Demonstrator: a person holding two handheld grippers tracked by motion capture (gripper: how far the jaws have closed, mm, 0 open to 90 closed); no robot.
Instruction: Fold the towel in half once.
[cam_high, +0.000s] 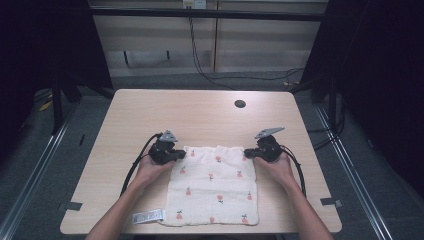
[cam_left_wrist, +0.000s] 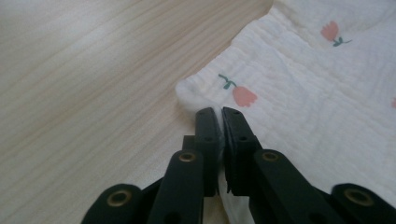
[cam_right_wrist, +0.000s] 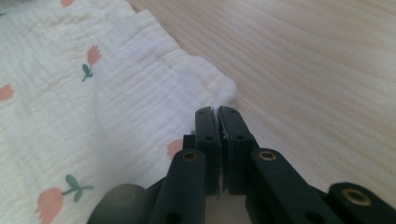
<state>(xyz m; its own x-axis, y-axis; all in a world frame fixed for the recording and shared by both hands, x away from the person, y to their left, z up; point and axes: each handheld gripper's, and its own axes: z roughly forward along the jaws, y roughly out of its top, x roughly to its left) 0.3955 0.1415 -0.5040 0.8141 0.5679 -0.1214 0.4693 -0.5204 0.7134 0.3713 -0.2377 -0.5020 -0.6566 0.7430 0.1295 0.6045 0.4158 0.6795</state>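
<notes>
A white cloth (cam_high: 212, 190) printed with small pink tulips lies folded on the wooden table (cam_high: 200, 115), near its front edge. My left gripper (cam_high: 172, 155) is shut on the cloth's far left corner (cam_left_wrist: 205, 91), with the fabric pinched between its jaws. My right gripper (cam_high: 252, 152) is shut on the far right corner (cam_right_wrist: 219, 91) in the same way. In the left gripper view the cloth (cam_left_wrist: 303, 84) spreads to the right; in the right gripper view the cloth (cam_right_wrist: 70, 102) spreads to the left. Both grippers (cam_left_wrist: 219, 112) (cam_right_wrist: 217, 111) rest low at the table surface.
A white care label (cam_high: 148, 217) sticks out at the cloth's near left corner. A round cable hole (cam_high: 240, 104) sits in the table's far right part. Bare wood stretches beyond the cloth. Dark curtains and cables stand behind the table.
</notes>
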